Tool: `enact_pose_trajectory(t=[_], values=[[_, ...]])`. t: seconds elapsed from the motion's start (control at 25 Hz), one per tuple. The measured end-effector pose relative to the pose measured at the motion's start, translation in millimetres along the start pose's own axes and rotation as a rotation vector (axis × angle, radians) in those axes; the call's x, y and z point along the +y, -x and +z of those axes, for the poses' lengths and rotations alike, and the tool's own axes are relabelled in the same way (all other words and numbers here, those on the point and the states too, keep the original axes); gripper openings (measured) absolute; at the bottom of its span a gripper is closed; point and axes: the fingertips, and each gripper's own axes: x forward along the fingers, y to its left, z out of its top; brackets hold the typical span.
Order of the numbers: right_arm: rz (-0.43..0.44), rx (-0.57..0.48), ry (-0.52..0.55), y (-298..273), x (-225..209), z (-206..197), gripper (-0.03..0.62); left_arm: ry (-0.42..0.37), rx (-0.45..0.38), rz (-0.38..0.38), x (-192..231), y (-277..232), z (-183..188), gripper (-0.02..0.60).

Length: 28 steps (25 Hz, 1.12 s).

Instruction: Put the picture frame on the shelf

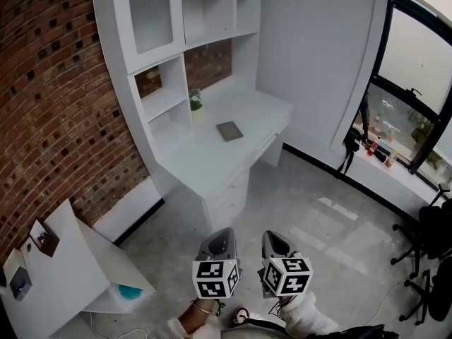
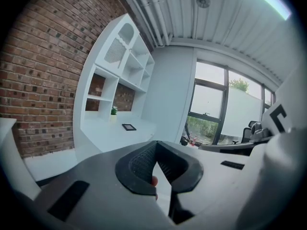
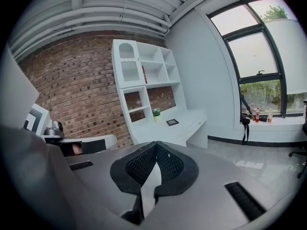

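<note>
The picture frame [image 1: 229,131] lies flat on the white desk [image 1: 212,168], a small dark rectangle with a grey middle, well apart from both hand-held grippers. Behind it, towards the back of the desk, we see a small green plant [image 1: 195,101] in a pale pot, just beside an upright of the white shelf unit [image 1: 212,9] that rises over the desk. One upper compartment of the unit has a ribbed glass door [image 1: 151,20]. A brick wall [image 1: 49,104] runs behind the unit and off to the left.

Across the grey floor [image 1: 318,210] from the desk, we hold the two grippers side by side, low and close to the body, both aimed towards the desk. The left hand-held gripper [image 1: 217,240] has its jaws together at the tips and grips nothing. In the left gripper view a pinkish spot shows through the slit under the tips; it may be a fingertip, but we cannot be sure. The right hand-held gripper [image 1: 275,242] is likewise closed at the tips and empty.

To the right a tall window [image 1: 424,69] has a few bottles [image 1: 374,147] on its sill, with black chairs [image 1: 432,253] below it. At lower left stands a low white table [image 1: 63,281]
</note>
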Motion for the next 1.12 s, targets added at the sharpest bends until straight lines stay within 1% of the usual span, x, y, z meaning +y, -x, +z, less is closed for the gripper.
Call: enact_pose_trajectory(t=[0.32, 0.6, 0.8, 0.92, 1.12], values=[[0.018, -0.002, 0.004, -22.3, -32.3, 16.6, 0.023, -0.017, 0.013, 0.015, -11.6, -38.1, 5.0, 0.005], [0.015, 0.011, -0.019, -35.1, -47.1, 13.4, 0.023, -0.035, 0.028, 0.018, -9.1, -57.5, 7.8, 0.005], [0.004, 0.019, -0.016, -56.1, -59.6, 16.2, 0.023, -0.038, 0.03, 0.006, -5.8, -85.7, 11.8, 0.005], [0.001, 0.019, -0.009, -74.7, -63.8, 23.9, 0.023, -0.04, 0.023, -0.007, -1.5, -108.1, 20.9, 0.005], [-0.01, 0.013, 0.016, -109.1, -77.5, 47.0, 0.023, -0.032, -0.011, -0.021, 7.3, -152.9, 47.3, 0.005]])
